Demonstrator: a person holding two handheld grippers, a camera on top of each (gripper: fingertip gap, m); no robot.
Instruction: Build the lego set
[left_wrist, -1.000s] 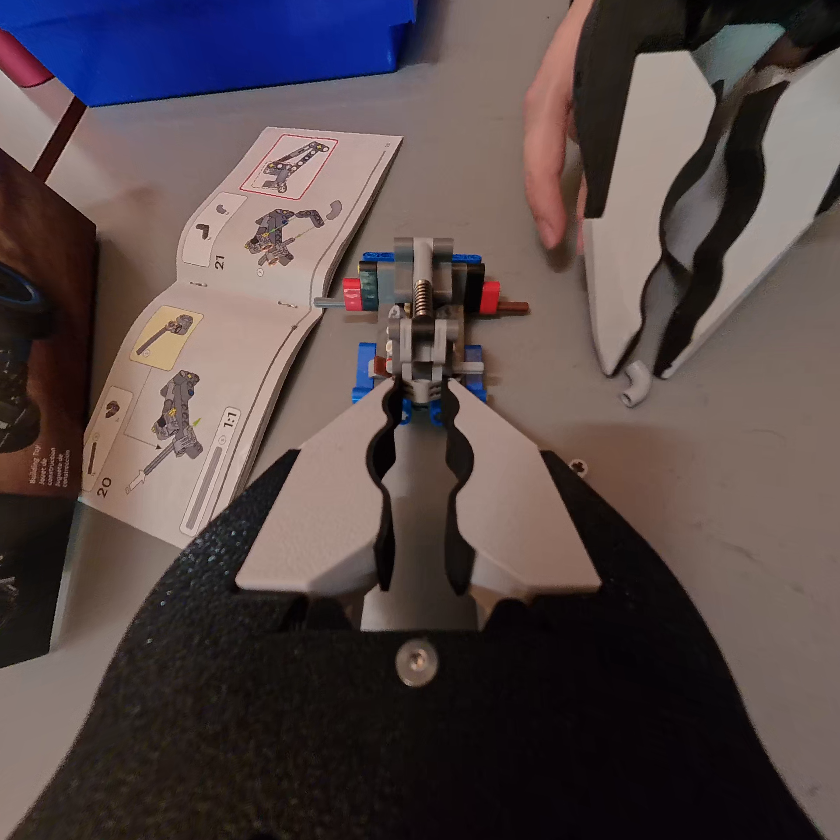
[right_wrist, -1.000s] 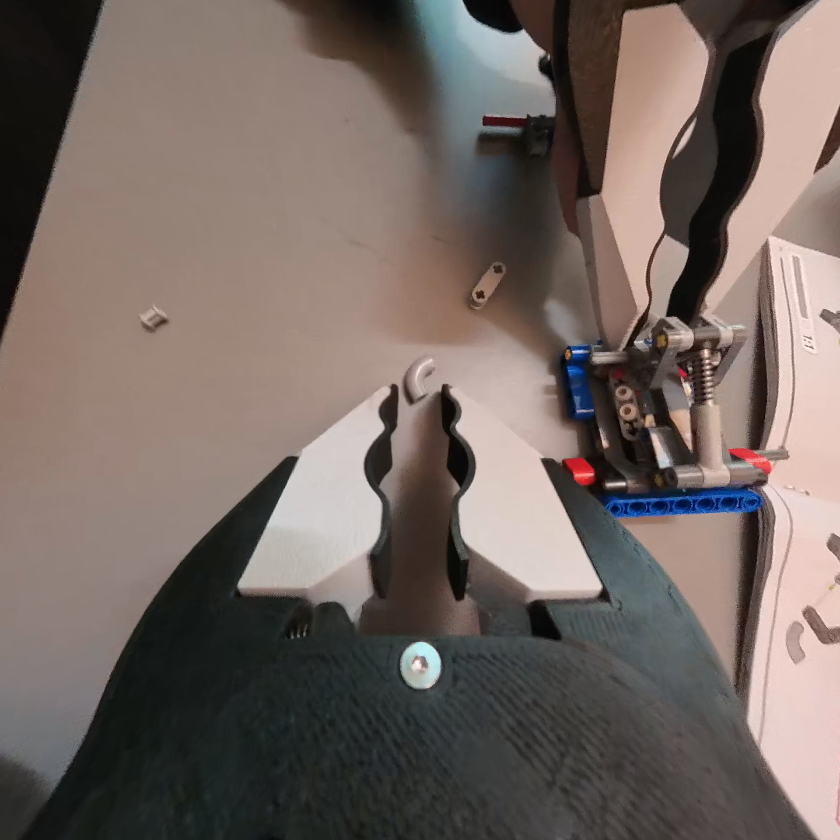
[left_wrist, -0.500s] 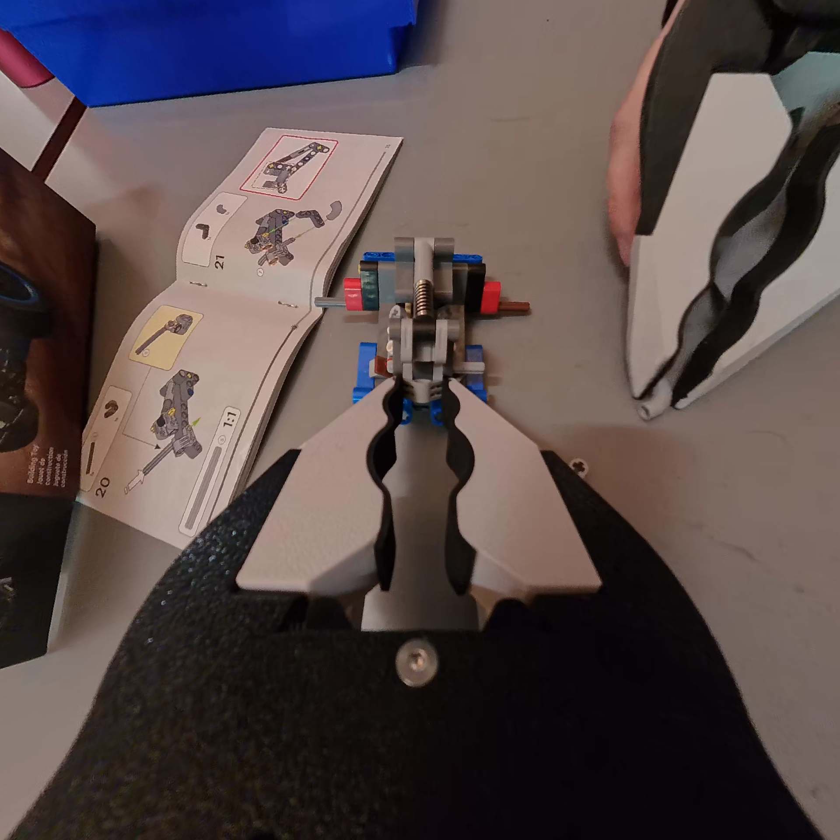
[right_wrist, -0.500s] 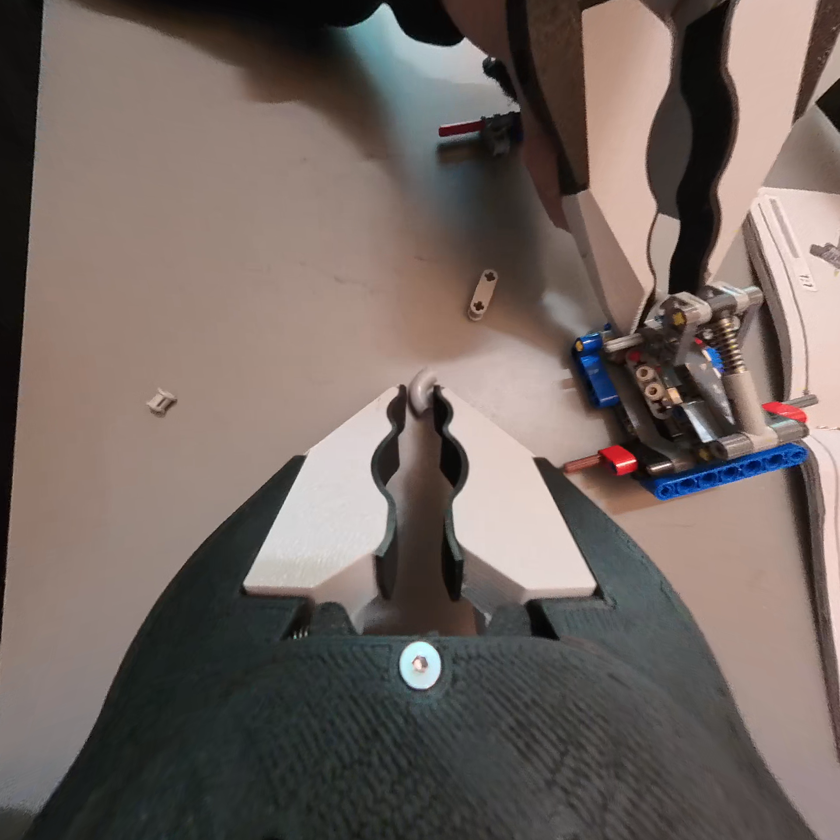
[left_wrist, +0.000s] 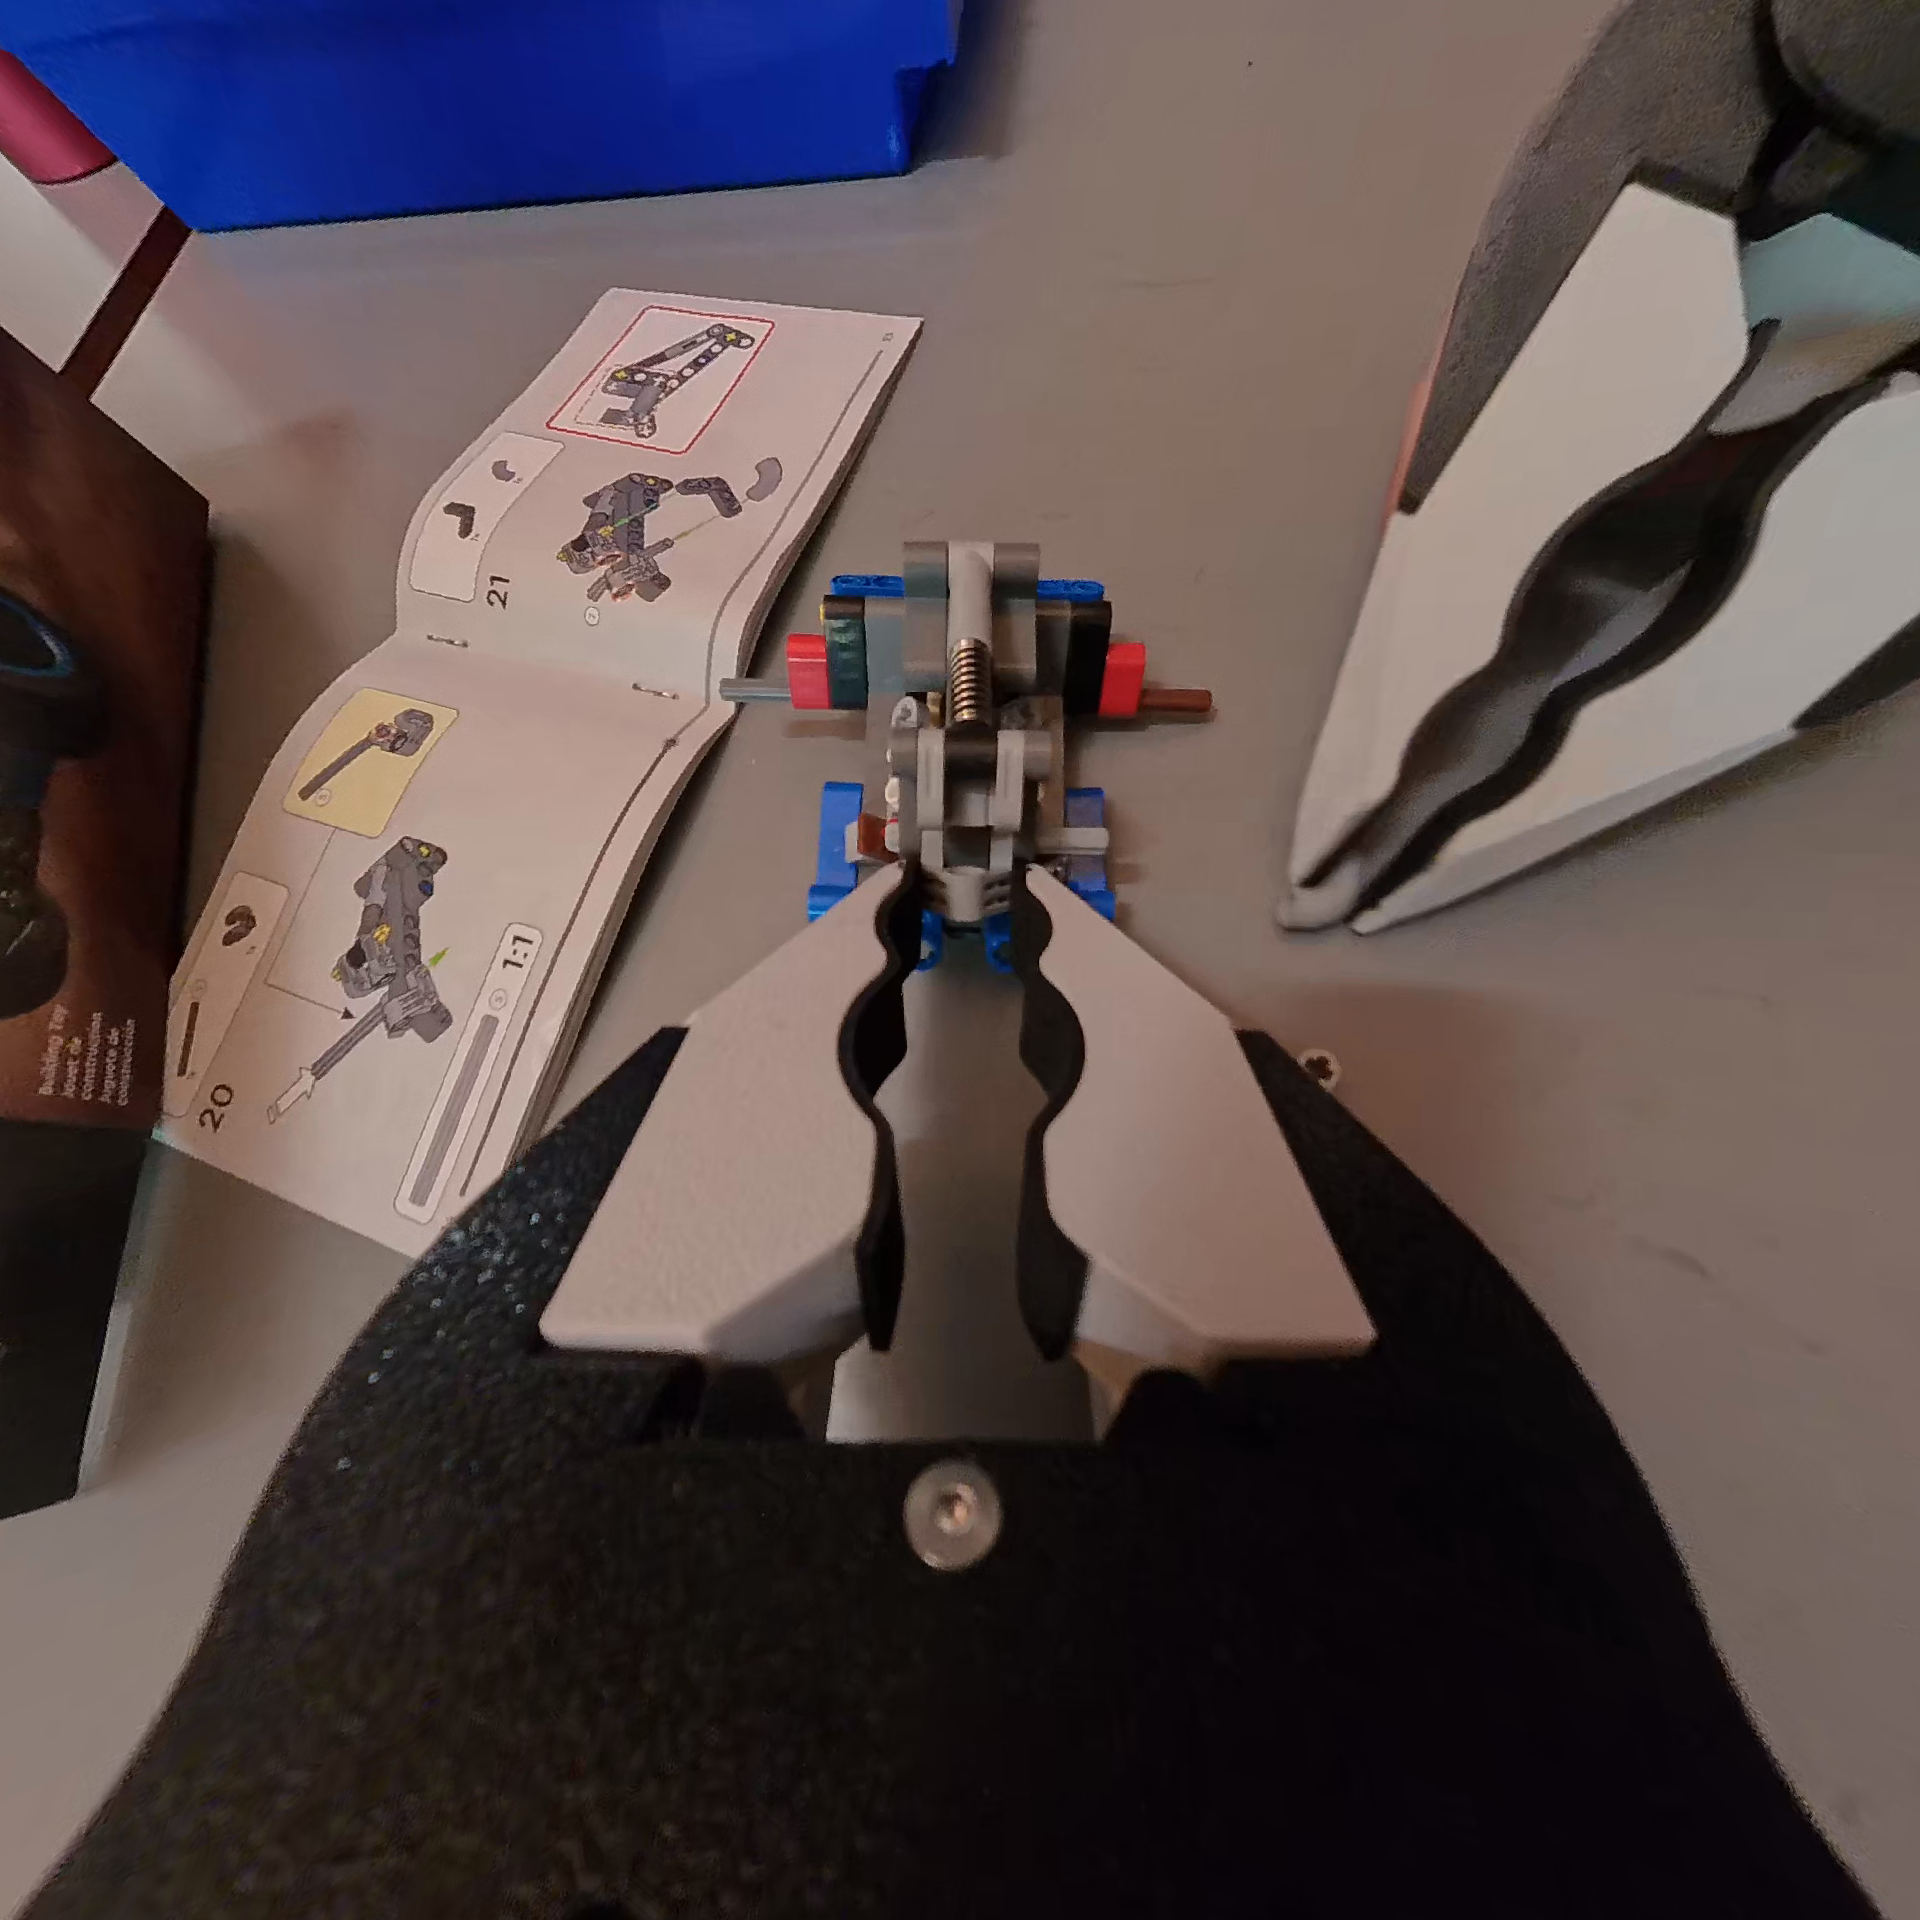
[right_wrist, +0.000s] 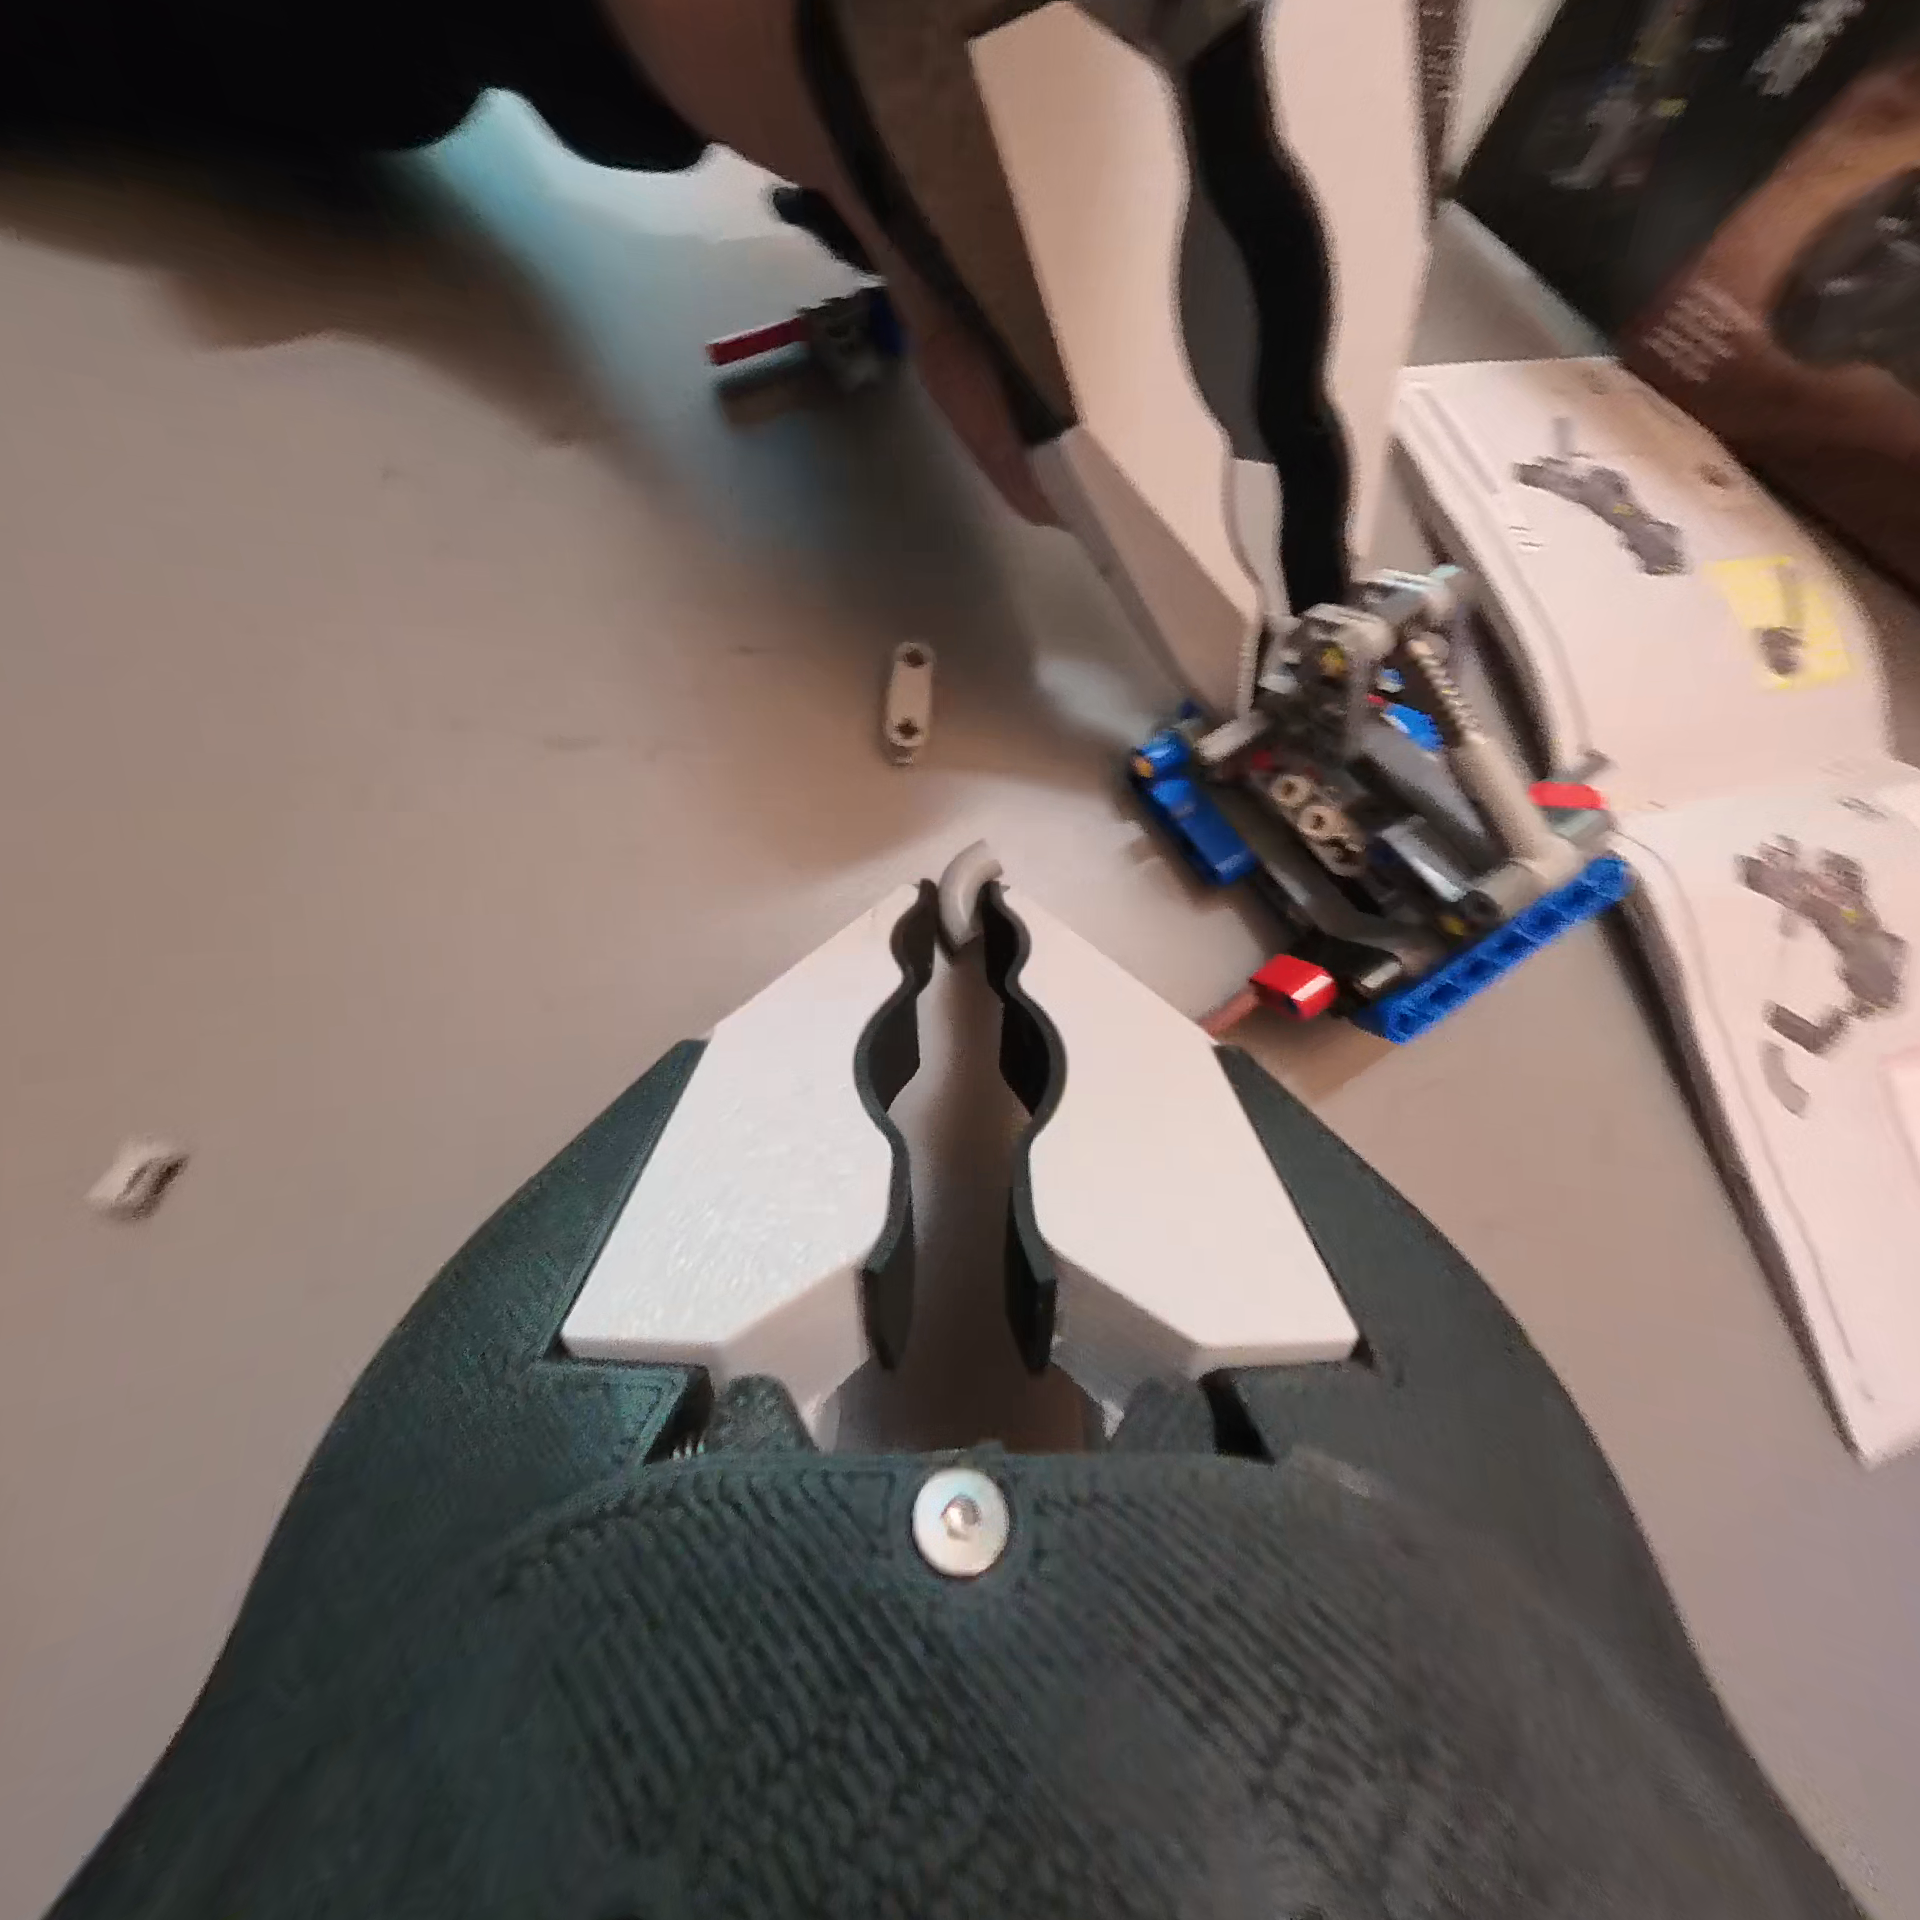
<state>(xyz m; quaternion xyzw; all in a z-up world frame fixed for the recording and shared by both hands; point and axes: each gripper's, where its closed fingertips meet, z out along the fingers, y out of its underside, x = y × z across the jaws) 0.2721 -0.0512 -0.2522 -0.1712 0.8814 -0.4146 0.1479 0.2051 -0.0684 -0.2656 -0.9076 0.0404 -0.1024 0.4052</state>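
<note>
**Two grippers at a brick model on a grey bench**

The left gripper (left_wrist: 961, 883) has its fingers (left_wrist: 831, 997) closed on the near end of a small brick model (left_wrist: 966, 727), the dark pads pressing a light grey piece at the model's near end from both sides. The model stands on the grey bench (left_wrist: 1351, 1247); it is built of blue beams, grey links, red bushes at its sides and a metal spring on an upright grey axle.

The right gripper (right_wrist: 961, 914) holds a small curved grey piece (right_wrist: 966, 894) pinched at its fingertips, the bent end sticking out past them. In the left wrist view this gripper (left_wrist: 1320, 914) appears to the right of the model, well apart from it, its tips nearly together.

An open instruction booklet (left_wrist: 540, 727) lies just left of the model, touching its far left side. A dark printed box (left_wrist: 83, 831) sits beyond the booklet, and a blue bin (left_wrist: 468, 104) stands at the far edge. Loose parts lie on the bench: a short tan link (right_wrist: 906, 712), a red axle with a grey connector (right_wrist: 800, 338), and a small pale piece (right_wrist: 135, 1184).
</note>
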